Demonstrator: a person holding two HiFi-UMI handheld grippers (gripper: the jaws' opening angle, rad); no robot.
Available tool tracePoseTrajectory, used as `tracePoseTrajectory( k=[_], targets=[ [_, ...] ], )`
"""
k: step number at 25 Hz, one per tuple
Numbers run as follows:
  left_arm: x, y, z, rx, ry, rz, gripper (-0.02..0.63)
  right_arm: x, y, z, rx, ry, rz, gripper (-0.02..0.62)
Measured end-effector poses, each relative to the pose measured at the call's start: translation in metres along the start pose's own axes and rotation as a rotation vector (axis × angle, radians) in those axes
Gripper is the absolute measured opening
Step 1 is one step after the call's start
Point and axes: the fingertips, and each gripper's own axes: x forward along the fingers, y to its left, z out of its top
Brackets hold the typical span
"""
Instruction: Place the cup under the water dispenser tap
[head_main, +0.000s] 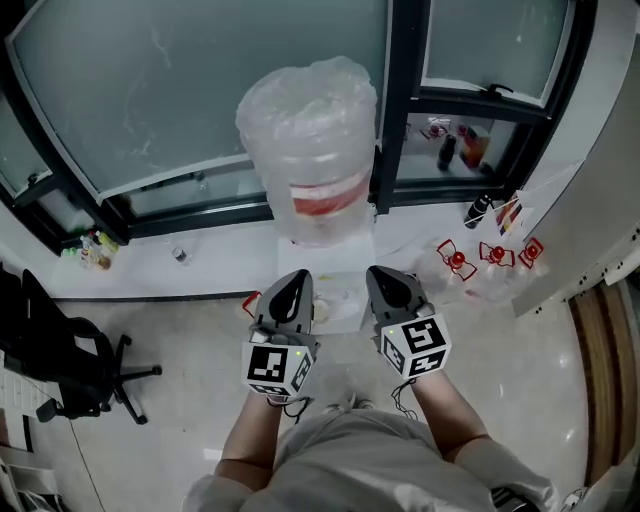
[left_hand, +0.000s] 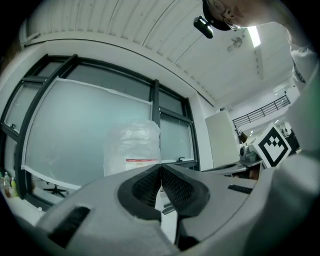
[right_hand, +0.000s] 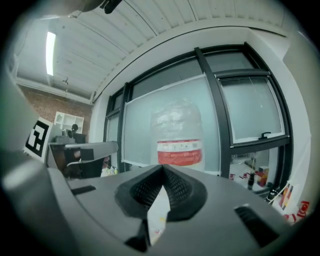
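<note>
We count two grippers: left gripper (head_main: 292, 282) and right gripper (head_main: 386, 278), both closed with tips touching, nothing between. One white water dispenser (head_main: 338, 298) stands just ahead of them, carrying one upturned bottle (head_main: 312, 150) in clear plastic wrap with a red label band. We cannot make out the cup. Three red-white items (head_main: 494, 255) right, one office chair (head_main: 75, 360) left. Frosted window (head_main: 150, 90) right behind; open floor (head_main: 190, 330) between chair and dispenser.

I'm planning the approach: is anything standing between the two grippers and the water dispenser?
Nothing visible does. The left gripper and right gripper hang side by side in front of the water dispenser, jaws together and empty. No cup shows in any view, and the tap is hidden.
</note>
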Motion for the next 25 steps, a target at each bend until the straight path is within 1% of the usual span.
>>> tracePoseTrajectory(
  k=[5,10,17,21,25],
  targets=[
    [0.006,0.001,-0.002,0.0,0.006,0.038,0.02,0.004,0.001,-0.002,0.05,0.001,0.014,0.028],
    [0.012,-0.006,-0.008,-0.027,0.04,0.013,0.02,0.007,0.009,-0.005,0.018,0.015,0.021,0.028],
    [0.016,-0.007,-0.008,-0.041,0.054,0.006,0.02,0.01,0.009,-0.006,-0.023,0.031,0.027,0.028],
    [0.018,-0.007,-0.007,-0.038,0.058,0.005,0.02,0.012,0.01,-0.007,-0.027,0.039,0.036,0.028],
    [0.02,-0.007,-0.009,-0.037,0.064,-0.001,0.02,0.014,0.011,-0.012,-0.008,0.05,0.049,0.028]
  ],
)
